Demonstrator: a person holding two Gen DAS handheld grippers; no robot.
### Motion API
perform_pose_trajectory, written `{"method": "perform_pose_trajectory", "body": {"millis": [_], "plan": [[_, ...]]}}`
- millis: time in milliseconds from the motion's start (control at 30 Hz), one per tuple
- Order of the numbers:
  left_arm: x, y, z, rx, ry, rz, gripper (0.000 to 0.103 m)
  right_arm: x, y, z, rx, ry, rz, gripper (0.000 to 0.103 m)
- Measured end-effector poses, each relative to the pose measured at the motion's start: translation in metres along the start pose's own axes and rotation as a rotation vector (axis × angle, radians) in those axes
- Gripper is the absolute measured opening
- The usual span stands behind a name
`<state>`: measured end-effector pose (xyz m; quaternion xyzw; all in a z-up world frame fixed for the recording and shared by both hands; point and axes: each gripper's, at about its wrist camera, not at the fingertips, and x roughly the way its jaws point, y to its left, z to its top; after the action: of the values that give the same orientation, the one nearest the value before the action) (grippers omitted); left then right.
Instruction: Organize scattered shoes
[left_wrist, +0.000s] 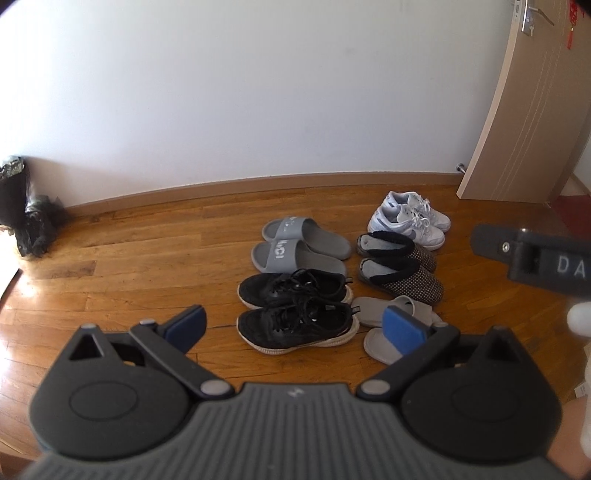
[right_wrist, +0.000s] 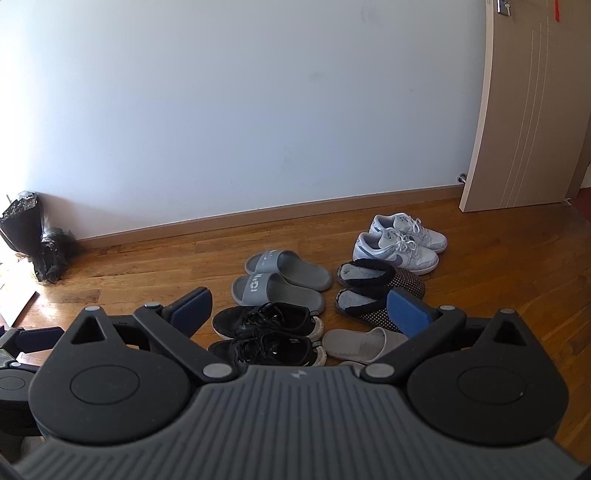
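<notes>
The left tool (left_wrist: 293, 326) is wide open and holds nothing. Its blue pads (left_wrist: 402, 328) are far apart. It hangs above the floor (left_wrist: 129, 266), away from the shoes. The right tool (right_wrist: 301, 315) is wide open too, with nothing in it. In the left view a part of it shows at 3 o'clock.

The shoes sit in neat pairs on the wood floor, in two rows. In the left view, the nearest pairs are the black sneakers (left_wrist: 295, 306) at 12 o'clock and the pale slippers (left_wrist: 373, 317) at 1 o'clock, just beside them. The right pad hides part of the slippers. Behind the black sneakers lie the gray slides (left_wrist: 299, 245), side by side. Behind the pale slippers lie the dotted slippers (left_wrist: 400, 267) with black fuzzy rims. Farthest off, at 1 o'clock, are the white sneakers (left_wrist: 410, 218), near the wall (left_wrist: 258, 92). All toes point to the right.

A tan door (left_wrist: 524, 110) stands open at 2 o'clock, past the white sneakers. A black bag (left_wrist: 26, 210) leans in the corner at 10 o'clock, well apart from the shoes.
</notes>
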<state>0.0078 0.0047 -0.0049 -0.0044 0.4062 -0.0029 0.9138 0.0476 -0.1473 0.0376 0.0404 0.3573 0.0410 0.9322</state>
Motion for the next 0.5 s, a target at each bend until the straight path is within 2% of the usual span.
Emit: {"method": "perform_pose_trajectory", "body": {"millis": [500], "plan": [[-0.0016,-0.0044,0.0006,0.017,-0.010,0.003,0.103,0.0034,0.0049,-0.0052,0.010,0.014,0.028,0.103]]}}
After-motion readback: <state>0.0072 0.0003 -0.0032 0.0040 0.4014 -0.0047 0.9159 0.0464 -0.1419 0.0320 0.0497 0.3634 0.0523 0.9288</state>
